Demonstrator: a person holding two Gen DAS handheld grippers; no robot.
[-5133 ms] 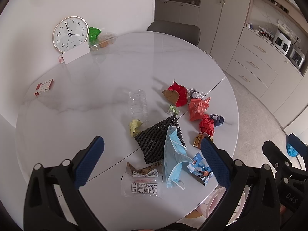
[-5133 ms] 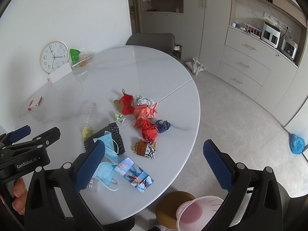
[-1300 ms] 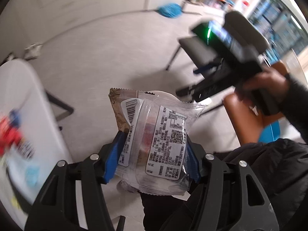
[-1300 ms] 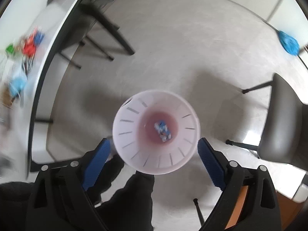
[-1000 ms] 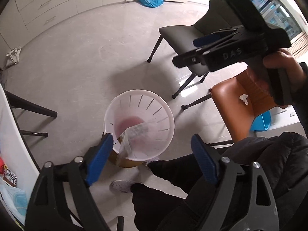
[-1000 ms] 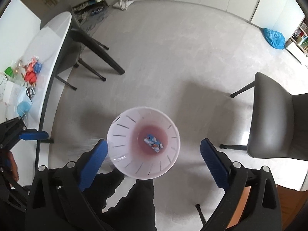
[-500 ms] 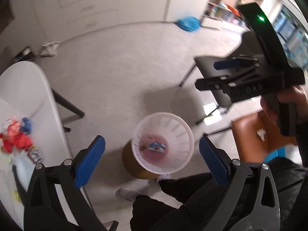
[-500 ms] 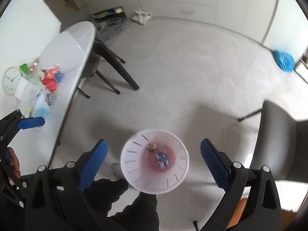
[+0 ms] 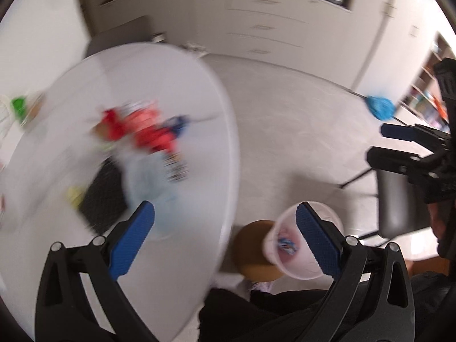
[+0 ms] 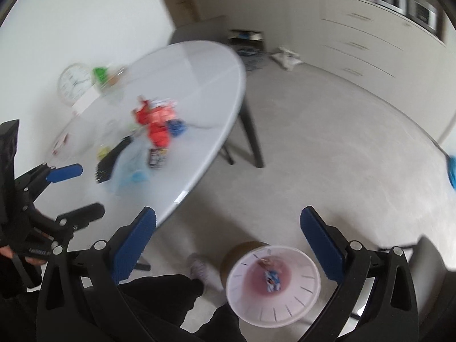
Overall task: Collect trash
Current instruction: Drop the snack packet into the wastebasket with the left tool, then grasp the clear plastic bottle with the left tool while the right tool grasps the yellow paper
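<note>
My left gripper (image 9: 224, 209) is open and empty over the near edge of the white round table (image 9: 159, 65). On the table, blurred, lies a trash pile: red crumpled paper (image 9: 148, 135), a blue face mask (image 9: 151, 179), a black foam net (image 9: 105, 188) and a printed wrapper (image 9: 176, 168). The pale pink bin (image 9: 272, 236) stands on the floor beside the table. My right gripper (image 10: 228, 213) is open and empty above the floor, just beyond the bin (image 10: 305, 293), which holds wrappers (image 10: 272, 280). The pile (image 10: 156, 125) lies far left of it.
A brown round stool (image 9: 250, 253) stands against the bin. Dark table legs (image 10: 250, 139) reach the floor. A wall clock (image 10: 72, 85) and a green item stand at the table's back. Cabinets line the far wall; a blue bundle (image 9: 380, 107) lies on the floor. The person's dark legs fill the bottom.
The snack packet left my left gripper and went into the bin, and the jaws spread wide. Both grippers have risen and swung from over the bin toward the table.
</note>
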